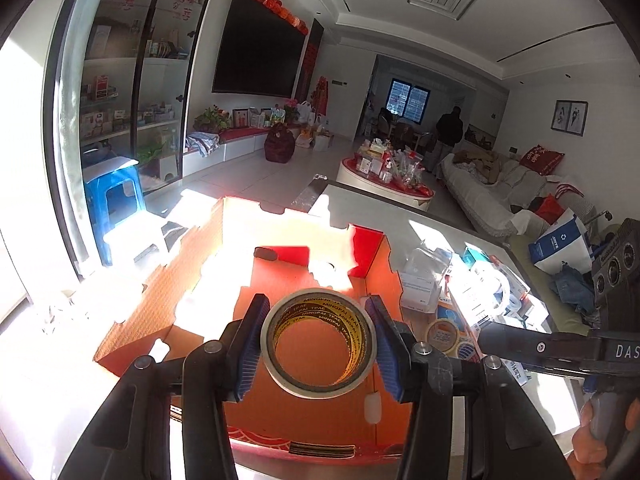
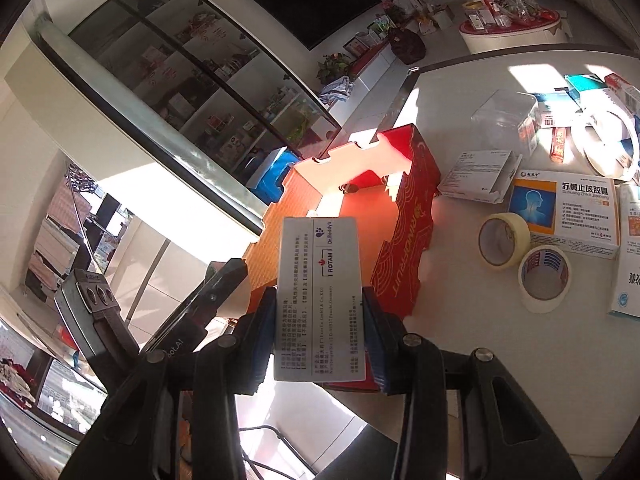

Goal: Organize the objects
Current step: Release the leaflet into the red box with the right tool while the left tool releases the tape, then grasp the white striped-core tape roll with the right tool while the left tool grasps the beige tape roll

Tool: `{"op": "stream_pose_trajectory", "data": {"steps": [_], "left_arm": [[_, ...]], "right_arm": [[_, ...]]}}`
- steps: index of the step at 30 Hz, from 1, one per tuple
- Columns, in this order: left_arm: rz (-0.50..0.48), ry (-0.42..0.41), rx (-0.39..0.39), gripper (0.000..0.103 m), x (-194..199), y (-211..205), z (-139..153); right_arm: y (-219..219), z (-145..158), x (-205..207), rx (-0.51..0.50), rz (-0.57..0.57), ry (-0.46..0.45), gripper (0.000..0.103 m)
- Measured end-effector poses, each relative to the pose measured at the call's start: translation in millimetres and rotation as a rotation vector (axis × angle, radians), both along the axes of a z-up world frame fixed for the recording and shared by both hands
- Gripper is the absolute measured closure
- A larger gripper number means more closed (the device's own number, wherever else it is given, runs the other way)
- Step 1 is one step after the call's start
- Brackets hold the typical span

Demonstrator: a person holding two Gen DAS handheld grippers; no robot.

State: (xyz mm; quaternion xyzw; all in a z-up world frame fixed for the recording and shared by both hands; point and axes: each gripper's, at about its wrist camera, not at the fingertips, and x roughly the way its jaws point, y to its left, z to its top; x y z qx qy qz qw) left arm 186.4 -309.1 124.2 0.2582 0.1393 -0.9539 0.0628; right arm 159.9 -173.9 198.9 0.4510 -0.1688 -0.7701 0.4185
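Note:
My left gripper (image 1: 318,334) is shut on a roll of tape (image 1: 319,342) with a yellow printed core, held above the open red cardboard box (image 1: 376,292). My right gripper (image 2: 320,308) is shut on a white medicine box (image 2: 320,300) with small printed text, held over the near left edge of the same red box (image 2: 404,240). The right gripper's body (image 1: 560,350) and the hand (image 1: 596,432) that holds it show at the right of the left wrist view. The left gripper's body (image 2: 96,312) shows at the lower left of the right wrist view.
On the white table (image 2: 452,300) right of the box lie two tape rolls (image 2: 504,240) (image 2: 545,278), several medicine boxes (image 2: 566,212), a clear plastic container (image 2: 506,118) and a white ring (image 2: 608,144). A blue stool (image 1: 114,200) stands left. A person (image 1: 448,132) stands far back.

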Motion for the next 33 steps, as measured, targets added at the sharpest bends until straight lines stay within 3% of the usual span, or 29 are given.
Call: {"op": "stream_pose_trajectory", "data": {"steps": [9,12,15,17,20,24,29,33], "left_arm": [[0.021,-0.073,0.040,0.049,-33,-32,-34],[0.011,-0.094,0.058,0.022,-39,-27,-47],[-0.014,-0.103,0.061,0.019,-42,-17,-53],[-0.032,-0.107,0.064,0.019,-43,-8,-55],[-0.052,-0.093,0.063,0.018,-39,7,-48],[-0.161,-0.052,0.057,0.008,-37,46,-27],[-0.302,-0.027,0.045,0.004,-55,97,-5],[-0.357,-0.041,0.027,0.004,-78,124,2]], "right_arm": [[-66,-26,-24,0.139,0.087,-0.030,0.063],[-50,-17,-19,0.142,0.057,0.024,0.055],[-15,-8,-12,0.176,-0.033,0.129,0.038],[16,-15,-14,0.227,-0.117,0.137,0.034],[57,-44,-22,0.325,-0.206,0.066,0.034],[85,-74,-33,0.405,-0.288,0.030,0.034],[77,-94,-54,0.469,-0.277,0.062,0.034],[64,-108,-68,0.494,-0.238,0.066,0.037]]}}
